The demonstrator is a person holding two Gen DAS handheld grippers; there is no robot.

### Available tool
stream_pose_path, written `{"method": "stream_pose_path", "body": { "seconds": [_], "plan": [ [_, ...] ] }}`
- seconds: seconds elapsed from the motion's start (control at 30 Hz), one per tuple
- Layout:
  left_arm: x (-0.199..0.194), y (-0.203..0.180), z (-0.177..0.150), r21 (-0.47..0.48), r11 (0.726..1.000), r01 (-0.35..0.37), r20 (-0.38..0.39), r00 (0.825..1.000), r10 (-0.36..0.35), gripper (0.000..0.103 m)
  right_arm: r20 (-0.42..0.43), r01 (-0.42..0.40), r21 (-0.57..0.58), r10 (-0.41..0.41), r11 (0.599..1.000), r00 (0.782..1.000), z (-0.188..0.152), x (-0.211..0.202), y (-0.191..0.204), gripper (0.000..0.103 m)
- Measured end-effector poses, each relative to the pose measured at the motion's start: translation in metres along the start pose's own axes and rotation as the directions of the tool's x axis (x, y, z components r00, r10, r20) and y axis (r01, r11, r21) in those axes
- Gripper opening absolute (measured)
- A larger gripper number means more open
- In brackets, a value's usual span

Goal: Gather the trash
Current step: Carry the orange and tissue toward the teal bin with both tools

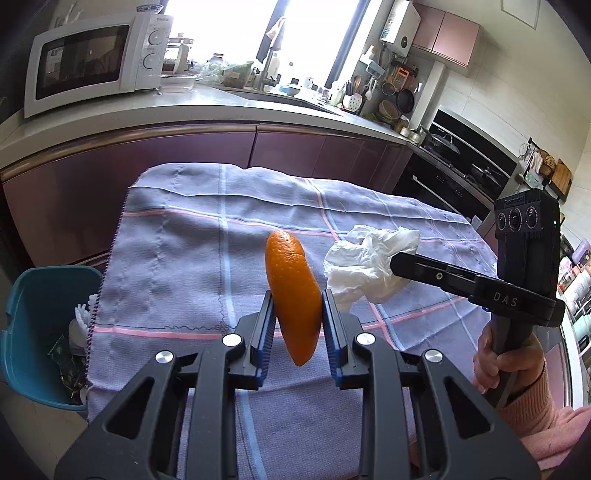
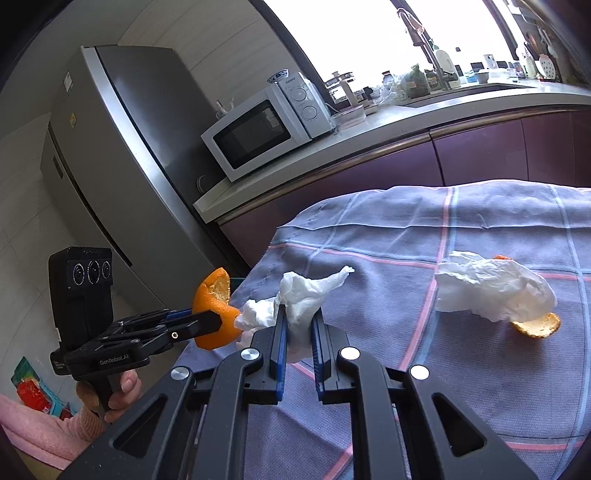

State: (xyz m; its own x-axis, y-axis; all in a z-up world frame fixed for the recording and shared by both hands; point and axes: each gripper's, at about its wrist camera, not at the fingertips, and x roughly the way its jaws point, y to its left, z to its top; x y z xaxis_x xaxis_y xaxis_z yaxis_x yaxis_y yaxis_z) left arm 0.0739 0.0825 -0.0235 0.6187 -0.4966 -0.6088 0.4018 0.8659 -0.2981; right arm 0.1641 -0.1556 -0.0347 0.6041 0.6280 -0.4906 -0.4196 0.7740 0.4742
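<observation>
Partly hidden: orange peel under tissue

home kitchen: microwave on the counter, sink tap right of it, fridge left (purple cabinets below).

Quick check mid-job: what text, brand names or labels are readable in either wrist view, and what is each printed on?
"DAS": on the black body of the right tongs.
"GenRobot.AI": on the black body of the left tongs.
"Galanz": on the white microwave oven's control panel, small but legible.
Too small or blurred: the stickers on the tall silver fridge, the white wall-mounted water heater's label, the lettering above each tongs camera.
</observation>
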Motion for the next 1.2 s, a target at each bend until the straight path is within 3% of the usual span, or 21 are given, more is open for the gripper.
{"method": "stream_pose_path", "body": {
  "seconds": [0.5,1.2],
  "plan": [
    [-0.035,0.034,-0.006,-0.046,0.995,-0.088,0.027,0.996,0.089,0.025,-0.066,-0.083,-0.047,0.079,0.995,0.995,0.007,0.045,0.037,0.011],
    [-0.074,0.087,-0.013,-0.129,0.972,-0.198,0.060,0.977,0.207,0.025,-0.133,-0.164,-0.098,0.151,0.981,0.980,0.022,0.092,0.077,0.011]
  ]
}}
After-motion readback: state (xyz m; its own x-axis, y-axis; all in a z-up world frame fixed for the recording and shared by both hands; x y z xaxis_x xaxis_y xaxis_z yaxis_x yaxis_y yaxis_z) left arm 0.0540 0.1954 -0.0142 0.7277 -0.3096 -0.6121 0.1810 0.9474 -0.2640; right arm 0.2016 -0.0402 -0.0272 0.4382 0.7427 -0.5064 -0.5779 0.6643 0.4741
